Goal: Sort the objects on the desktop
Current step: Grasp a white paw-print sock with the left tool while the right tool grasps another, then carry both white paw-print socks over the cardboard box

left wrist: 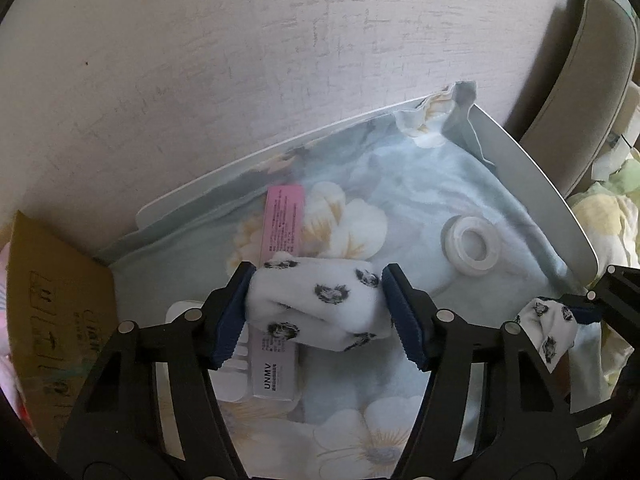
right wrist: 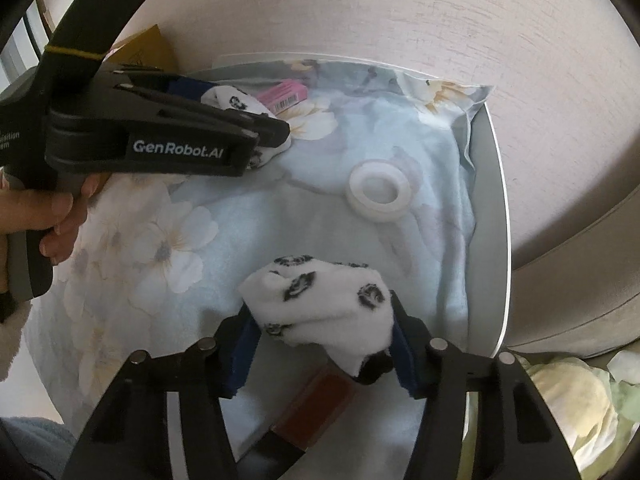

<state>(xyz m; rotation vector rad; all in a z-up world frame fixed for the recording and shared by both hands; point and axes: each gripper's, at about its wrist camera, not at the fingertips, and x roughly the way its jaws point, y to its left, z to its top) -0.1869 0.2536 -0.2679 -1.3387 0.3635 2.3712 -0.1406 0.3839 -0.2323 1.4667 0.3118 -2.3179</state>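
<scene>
A white sock with dark prints (left wrist: pixel 320 304) lies bunched on the floral cloth (left wrist: pixel 400 200), and my left gripper (left wrist: pixel 318 316) is shut on it, both blue pads pressing its sides. In the right wrist view a matching sock (right wrist: pixel 320 300) sits between the pads of my right gripper (right wrist: pixel 324 344), which is shut on it. Each gripper shows in the other's view: the right gripper (left wrist: pixel 588 312) at the far right edge, the left gripper (right wrist: pixel 256 136) at the upper left, held by a hand (right wrist: pixel 56 216).
On the cloth lie a pink box (left wrist: pixel 284 224), a white tape roll (left wrist: pixel 472 246), a white UNMV box (left wrist: pixel 274 372) and a brown block (right wrist: pixel 316 400). The white tabletop rim (left wrist: pixel 532 168) borders the cloth. A cardboard box (left wrist: pixel 52 320) stands left; a beige cushion (left wrist: pixel 588 80) right.
</scene>
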